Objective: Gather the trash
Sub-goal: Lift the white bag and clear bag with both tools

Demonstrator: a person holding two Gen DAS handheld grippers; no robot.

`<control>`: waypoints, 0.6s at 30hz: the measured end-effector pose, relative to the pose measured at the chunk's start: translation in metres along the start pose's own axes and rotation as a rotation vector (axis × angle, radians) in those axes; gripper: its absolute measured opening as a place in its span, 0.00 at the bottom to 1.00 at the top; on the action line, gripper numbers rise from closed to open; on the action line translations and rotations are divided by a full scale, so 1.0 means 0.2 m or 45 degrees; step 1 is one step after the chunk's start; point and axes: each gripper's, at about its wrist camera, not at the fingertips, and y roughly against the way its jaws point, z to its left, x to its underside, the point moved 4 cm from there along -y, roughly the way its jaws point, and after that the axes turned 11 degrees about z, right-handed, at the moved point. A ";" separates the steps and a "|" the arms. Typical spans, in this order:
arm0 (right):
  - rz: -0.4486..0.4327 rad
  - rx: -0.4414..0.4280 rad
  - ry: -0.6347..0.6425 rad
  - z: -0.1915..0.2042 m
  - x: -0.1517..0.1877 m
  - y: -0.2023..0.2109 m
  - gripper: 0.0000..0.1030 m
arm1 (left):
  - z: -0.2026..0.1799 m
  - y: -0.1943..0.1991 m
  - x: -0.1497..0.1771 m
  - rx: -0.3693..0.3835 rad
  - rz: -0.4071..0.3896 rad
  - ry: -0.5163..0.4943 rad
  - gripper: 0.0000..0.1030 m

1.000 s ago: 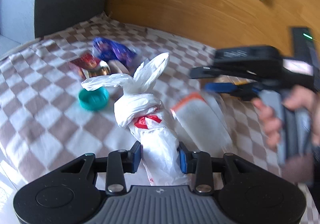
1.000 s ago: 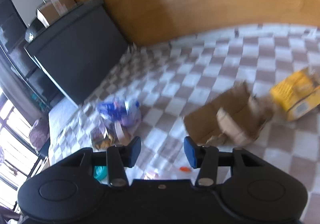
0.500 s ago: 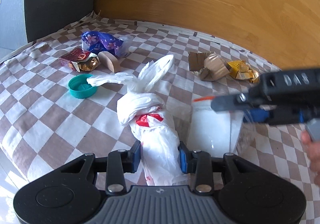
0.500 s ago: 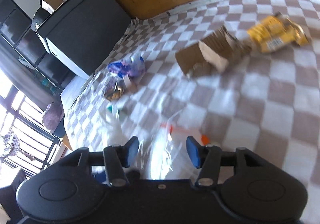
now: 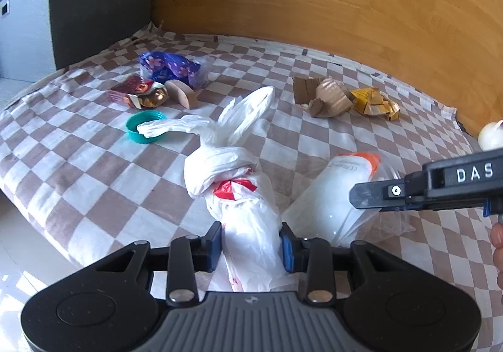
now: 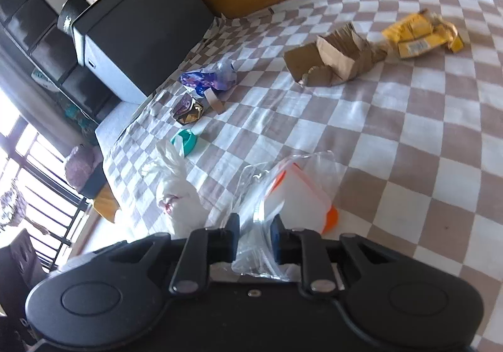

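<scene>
My left gripper is shut on a knotted white plastic bag with a red mark, lying on the checkered cloth; the bag also shows in the right wrist view. My right gripper is shut on the edge of a clear zip bag with an orange strip; the bag lies right of the white one. The right gripper's side shows in the left wrist view. Loose trash lies beyond: teal lid, red-gold wrapper, purple wrapper, torn cardboard, yellow box.
The checkered cloth covers a table set against a wooden wall. A dark cabinet stands at the far left corner. The table's left edge drops to a light floor. A white round object sits at the right.
My right gripper came down and toward me over the table and closed on the clear zip bag. My left gripper kept its hold on the white bag.
</scene>
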 end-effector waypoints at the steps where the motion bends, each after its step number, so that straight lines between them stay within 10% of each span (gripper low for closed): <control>1: -0.011 0.015 0.015 0.01 0.01 0.01 0.19 | 0.00 0.02 0.00 -0.007 -0.008 0.004 0.37; 18: -0.232 0.307 0.337 0.35 0.21 0.39 0.12 | -0.02 0.54 0.09 -0.107 -0.152 0.074 0.37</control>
